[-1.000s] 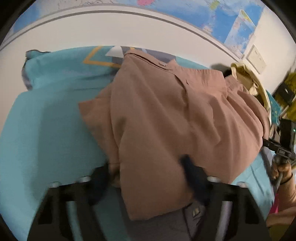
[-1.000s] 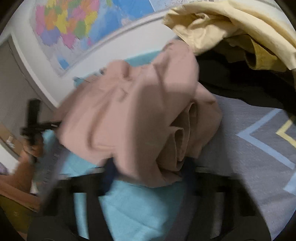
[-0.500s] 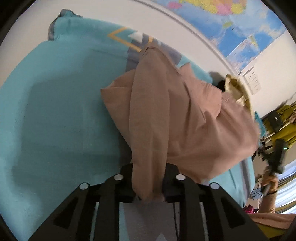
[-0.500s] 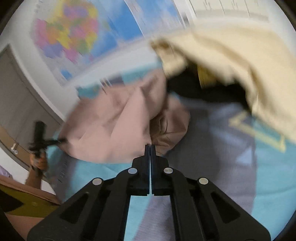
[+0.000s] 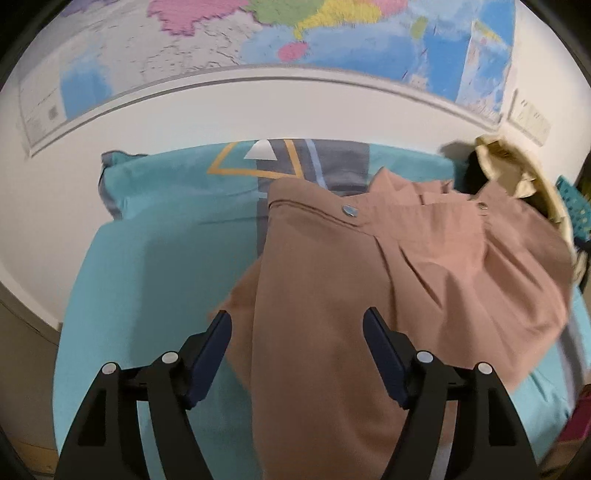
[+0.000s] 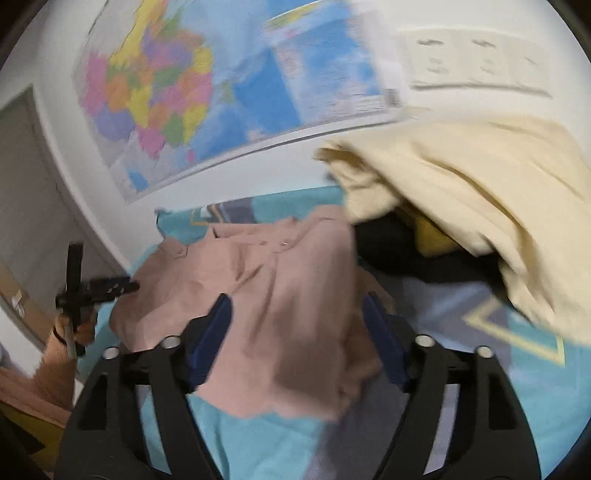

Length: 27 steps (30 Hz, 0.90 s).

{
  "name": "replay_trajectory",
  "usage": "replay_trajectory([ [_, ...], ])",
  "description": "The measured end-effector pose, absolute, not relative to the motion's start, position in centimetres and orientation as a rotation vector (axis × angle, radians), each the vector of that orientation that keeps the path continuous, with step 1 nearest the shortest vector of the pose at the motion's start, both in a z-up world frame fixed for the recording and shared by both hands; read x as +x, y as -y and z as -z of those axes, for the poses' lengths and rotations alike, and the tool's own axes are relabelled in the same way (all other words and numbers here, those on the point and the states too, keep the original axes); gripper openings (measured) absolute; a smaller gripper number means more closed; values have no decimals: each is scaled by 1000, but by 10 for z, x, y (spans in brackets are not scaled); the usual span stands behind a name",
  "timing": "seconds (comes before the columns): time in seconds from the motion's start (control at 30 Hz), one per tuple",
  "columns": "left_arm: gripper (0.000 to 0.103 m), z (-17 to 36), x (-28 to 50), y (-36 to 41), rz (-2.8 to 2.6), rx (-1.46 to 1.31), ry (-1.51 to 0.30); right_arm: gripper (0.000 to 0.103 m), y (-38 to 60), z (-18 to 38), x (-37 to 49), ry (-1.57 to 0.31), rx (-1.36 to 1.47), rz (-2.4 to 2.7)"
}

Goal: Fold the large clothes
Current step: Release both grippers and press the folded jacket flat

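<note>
A tan button-up shirt [image 5: 369,277] lies spread on the teal bed cover [image 5: 147,277], collar towards the wall. My left gripper [image 5: 297,321] hovers over its near edge. Its jaws are opening wide and the pads touch no cloth. In the right wrist view the same shirt [image 6: 288,277] lies rumpled below my right gripper [image 6: 295,306]. That gripper's jaws are opening too, clear of the fabric. At the left of that view a hand [image 6: 70,332] holds the left gripper [image 6: 125,286] by the shirt's far side.
A heap of cream and yellow clothes [image 6: 461,177] on a black garment [image 6: 388,243] sits beside the shirt, against the wall. The bed cover [image 6: 258,435] has a grey stripe and yellow triangle lines. A map [image 5: 295,29] hangs on the wall behind the bed.
Half a second ago both grippers were shut, the left one pinching a fold of the shirt. Both have opened, let go and risen; the shirt now lies flatter on the bed.
</note>
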<state>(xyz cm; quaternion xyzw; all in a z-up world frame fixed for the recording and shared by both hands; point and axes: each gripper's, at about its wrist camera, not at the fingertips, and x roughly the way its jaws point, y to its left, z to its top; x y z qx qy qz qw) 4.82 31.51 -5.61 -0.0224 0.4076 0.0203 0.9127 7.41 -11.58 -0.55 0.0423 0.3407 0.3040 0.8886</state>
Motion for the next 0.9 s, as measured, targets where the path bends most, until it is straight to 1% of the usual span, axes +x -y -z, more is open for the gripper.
replay_trajectory([
  [0.03,71,58,53,-313,-42,-34,-847,83,96,7,84,-724,13,-611],
  [0.07,66,60,60,-311,-42,-26,-859,83,83,12,92,-742,-42,-588],
  [0.1,60,62,67,-309,-42,-25,-875,83,74,19,101,-767,-88,-564],
  [0.13,50,66,75,-309,-47,-33,-899,83,65,29,111,-798,-128,-528],
  [0.17,42,69,81,-309,-51,-42,-914,77,57,43,126,-851,-143,-500],
  [0.2,38,70,82,-309,-49,-45,-914,50,54,52,138,-889,-117,-517],
  [0.23,25,71,85,-309,-52,-47,-908,21,52,59,146,-915,-85,-544],
  [0.27,13,71,87,-310,-72,-53,-904,10,52,63,153,-925,-58,-558],
  [0.3,9,70,88,-311,-80,-69,-905,5,52,62,157,-917,-42,-559],
  [0.33,5,67,89,-317,-106,-108,-898,4,52,56,159,-894,-36,-563],
  [0.4,3,55,88,-326,-157,-146,-855,3,51,32,158,-801,9,-610],
  [0.5,3,28,80,-346,-194,-198,-739,3,60,1,159,-677,99,-652],
  [0.53,3,27,80,-350,-205,-205,-735,3,59,2,163,-683,97,-649],
  [0.57,3,28,82,-354,-219,-210,-742,3,55,12,171,-729,69,-634],
  [0.63,3,40,89,-359,-226,-210,-797,4,49,44,191,-870,19,-579],
  [0.67,7,46,91,-360,-216,-211,-825,4,51,54,194,-901,24,-567],
  [0.7,8,52,93,-358,-199,-212,-847,5,55,63,197,-929,51,-576],
  [0.73,13,55,91,-355,-190,-200,-854,6,58,66,198,-938,67,-572],
  [0.77,26,55,90,-351,-182,-181,-847,9,63,67,198,-936,86,-572],
  [0.8,35,53,87,-346,-178,-154,-829,11,64,65,197,-929,88,-577],
  [0.83,48,52,84,-342,-178,-136,-816,18,65,63,193,-917,73,-573],
  [0.87,52,50,81,-338,-174,-114,-801,28,65,56,188,-897,34,-555],
  [0.9,52,49,80,-336,-168,-103,-796,56,66,48,181,-876,4,-533],
])
